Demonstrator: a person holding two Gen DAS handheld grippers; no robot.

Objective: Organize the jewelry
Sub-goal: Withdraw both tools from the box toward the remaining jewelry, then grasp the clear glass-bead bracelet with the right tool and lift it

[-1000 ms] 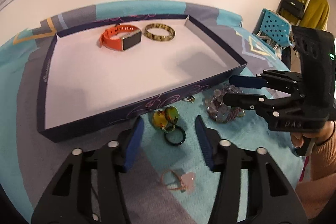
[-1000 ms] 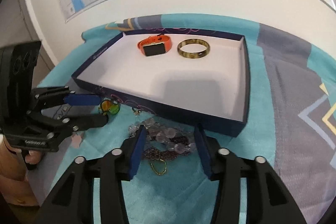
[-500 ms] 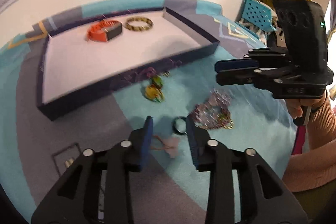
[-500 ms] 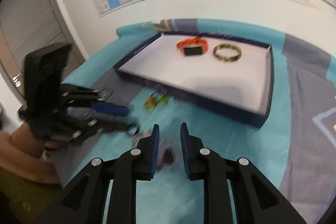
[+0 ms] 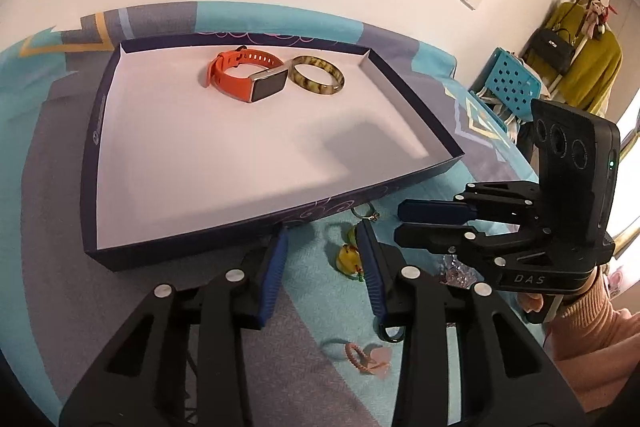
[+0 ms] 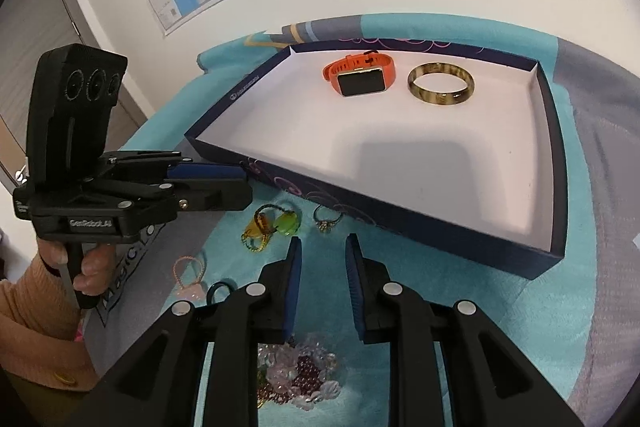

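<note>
jewelry sits in two groups on my feeds. inside the dark-walled tray [image 6: 554, 155], in the upper centre of the right wrist frame, an orange smartwatch [image 6: 360, 75] lies just beside a mottled brown bangle [image 6: 441, 84], both near the tray's far wall. the left wrist frame shows the same pair, watch [image 5: 244, 77] and bangle [image 5: 317, 80], touching or nearly so; i cannot tell which.

the rest lies loose on the teal and grey cloth [image 6: 460, 299] in front of the tray's near wall. in the right wrist frame, lower centre, i see amber and green pendants [image 6: 274, 221] on a thin chain, and to their right a small ring with a stone [image 6: 326, 219] close to the tray wall. further left and lower are a pink hair tie [image 6: 188, 273] and a dark ring [image 6: 218, 291], partly hidden by my gripper. a heap of clear and purple beads [image 6: 298, 373] lies at the bottom centre, under the right gripper.

right gripper [image 6: 322, 277]: jaws apart with a narrow gap, holding nothing, hanging above the cloth short of the ring with a stone. left gripper [image 5: 322, 269]: jaws apart, wider, holding nothing, with the pendants [image 5: 350, 255] showing between them low in the left wrist frame. the pink hair tie [image 5: 366, 359] lies further down that frame.

each gripper shows in the other's view: left [image 6: 224, 187] at mid left, right [image 5: 416, 223] at mid right.
</note>
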